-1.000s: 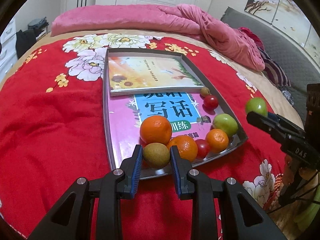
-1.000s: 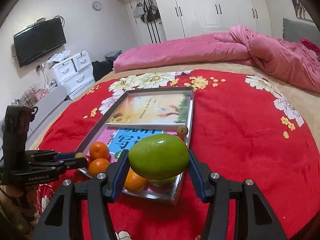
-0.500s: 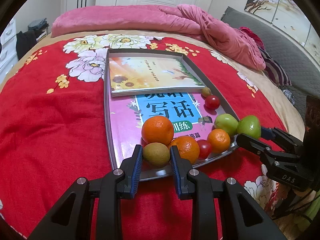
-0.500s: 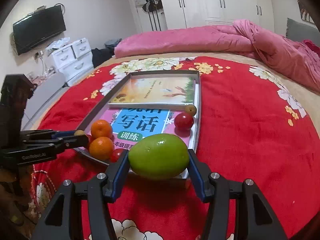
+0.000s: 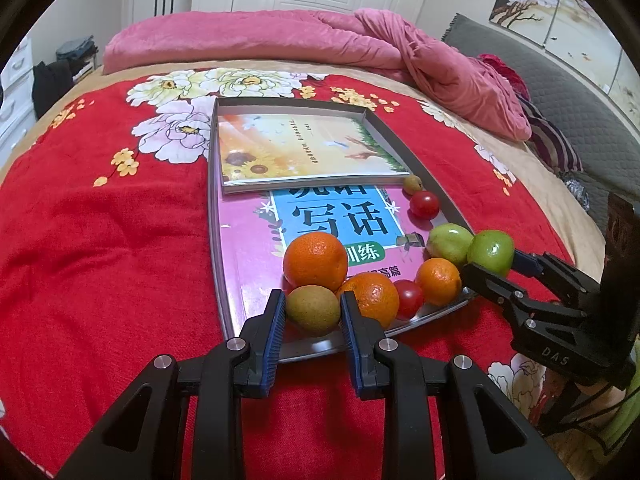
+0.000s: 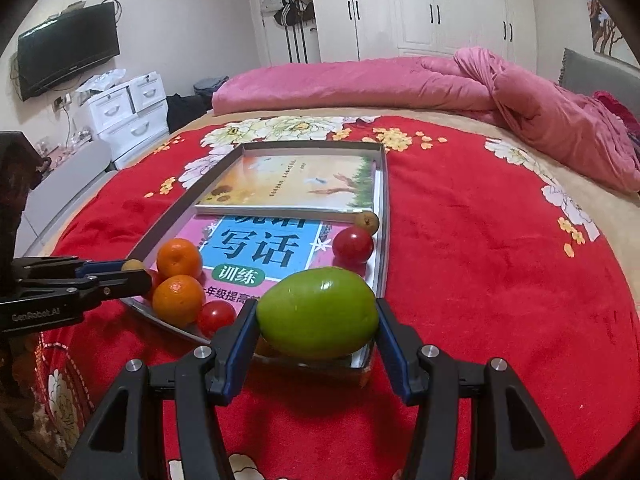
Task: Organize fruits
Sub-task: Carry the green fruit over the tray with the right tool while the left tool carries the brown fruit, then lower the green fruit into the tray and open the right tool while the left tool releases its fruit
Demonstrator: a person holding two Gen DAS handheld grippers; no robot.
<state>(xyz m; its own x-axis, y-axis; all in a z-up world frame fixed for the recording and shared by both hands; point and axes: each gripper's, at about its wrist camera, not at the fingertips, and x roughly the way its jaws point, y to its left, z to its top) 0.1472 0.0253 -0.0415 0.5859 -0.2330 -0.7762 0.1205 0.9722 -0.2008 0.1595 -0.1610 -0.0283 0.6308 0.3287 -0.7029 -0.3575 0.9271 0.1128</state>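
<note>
The left gripper (image 5: 313,312) clamps a brownish-green fruit (image 5: 313,309) over the tray's (image 5: 214,216) near edge, its underside hidden. The right gripper (image 6: 317,314) grips a green fruit (image 6: 317,313) at the near right corner, which blocks the fruits behind.

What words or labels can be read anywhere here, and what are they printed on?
"写话" and "训练": pink book in the tray.
"GenRobot.AI": left gripper, seen from the right wrist.
"DAS": right gripper, seen from the left wrist.
Sunflower book: print too small to read.
</note>
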